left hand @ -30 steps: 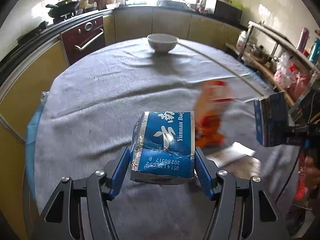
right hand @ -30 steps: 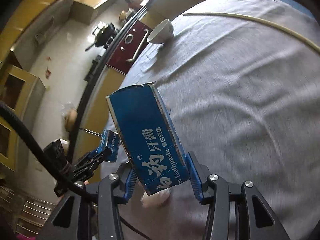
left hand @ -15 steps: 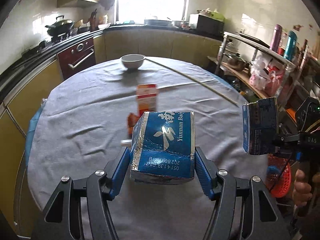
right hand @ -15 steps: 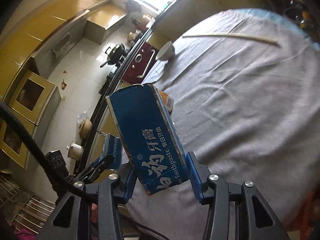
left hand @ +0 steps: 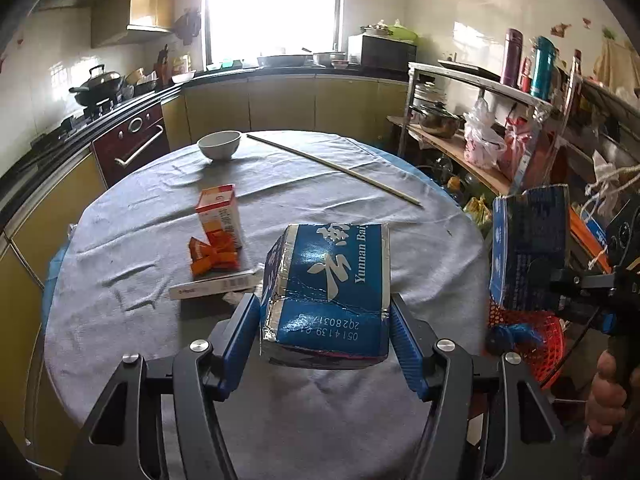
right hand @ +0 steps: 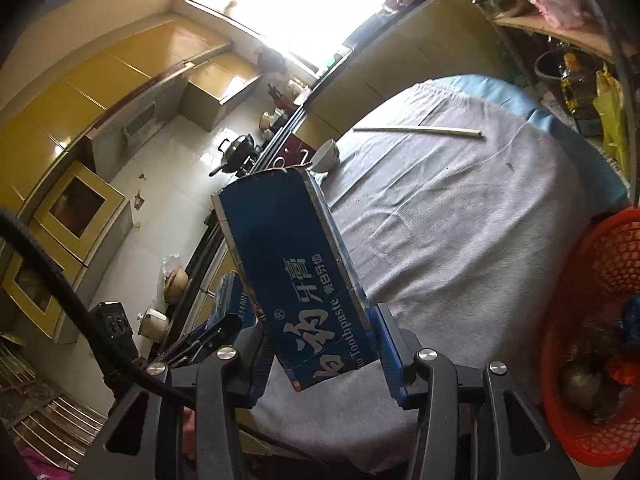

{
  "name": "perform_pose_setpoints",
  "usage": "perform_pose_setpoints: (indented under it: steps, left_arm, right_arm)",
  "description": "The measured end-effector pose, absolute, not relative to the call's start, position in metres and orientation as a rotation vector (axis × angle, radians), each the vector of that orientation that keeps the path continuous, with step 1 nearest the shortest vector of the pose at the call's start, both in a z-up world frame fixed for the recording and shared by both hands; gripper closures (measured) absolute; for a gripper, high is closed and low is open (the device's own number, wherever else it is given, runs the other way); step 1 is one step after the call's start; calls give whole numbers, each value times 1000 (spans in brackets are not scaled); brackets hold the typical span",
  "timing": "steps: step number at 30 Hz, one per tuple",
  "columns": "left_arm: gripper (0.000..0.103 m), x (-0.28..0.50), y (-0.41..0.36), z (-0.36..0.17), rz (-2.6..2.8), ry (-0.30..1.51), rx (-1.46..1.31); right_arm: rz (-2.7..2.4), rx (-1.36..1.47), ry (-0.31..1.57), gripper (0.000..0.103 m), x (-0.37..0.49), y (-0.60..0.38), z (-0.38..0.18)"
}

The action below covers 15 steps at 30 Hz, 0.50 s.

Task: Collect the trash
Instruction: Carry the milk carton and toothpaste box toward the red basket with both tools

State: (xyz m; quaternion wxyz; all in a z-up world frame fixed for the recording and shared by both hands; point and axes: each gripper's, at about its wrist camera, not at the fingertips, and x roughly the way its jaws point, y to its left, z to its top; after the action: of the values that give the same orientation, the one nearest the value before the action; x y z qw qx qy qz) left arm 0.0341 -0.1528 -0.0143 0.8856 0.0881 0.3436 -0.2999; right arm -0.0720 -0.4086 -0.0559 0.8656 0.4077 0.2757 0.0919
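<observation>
- On the counter (left hand: 120,360), left of centre, the trash not yet collected lies in a cluster: an upright orange-and-white carton (left hand: 221,216), a crumpled orange wrapper (left hand: 214,256) touching its base, and a flat white box (left hand: 212,286) just in front of them.
- Toward the counter's far edge stand a white bowl (left hand: 219,145) and a long pale stick (left hand: 332,168); whether either counts as trash is not clear.
- The left claw (left hand: 325,334) hangs above the counter's near edge, its blue pads pressed on either side of a short blue-and-silver toothpaste box (left hand: 330,292), held about halfway open by the box's width. The box's printed top faces up and its long axis runs away from the claw.
- The right claw (right hand: 320,356) is past the counter's near-right edge, clamped narrowly on the lower end of a long blue toothpaste box (right hand: 292,268). That box stands nearly upright out of the jaws, leaning a little to the left in the right wrist view.
- The red mesh basket (right hand: 580,320) sits off the counter's right edge, low, with some rubbish already in it.
- The relation that matters: the basket lies to the right of and below both claws. The right claw is plainly the nearer, just beside the rim; the left claw would have to cross the counter's near-right corner to reach it.
- Judged from this, the right claw's box probably drops first. Its long axis is upright, so it should fall end-on into the basket's mouth and could catch the rim if released too soon.
</observation>
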Motion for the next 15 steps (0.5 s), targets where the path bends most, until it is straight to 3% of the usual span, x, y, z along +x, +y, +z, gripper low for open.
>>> perform_pose_setpoints:
  steps: [15]
  left_arm:
    - [37,-7,-199,-11,-645,707,234]
  right_arm:
    - [81,811,505,53,-152,-438,-48]
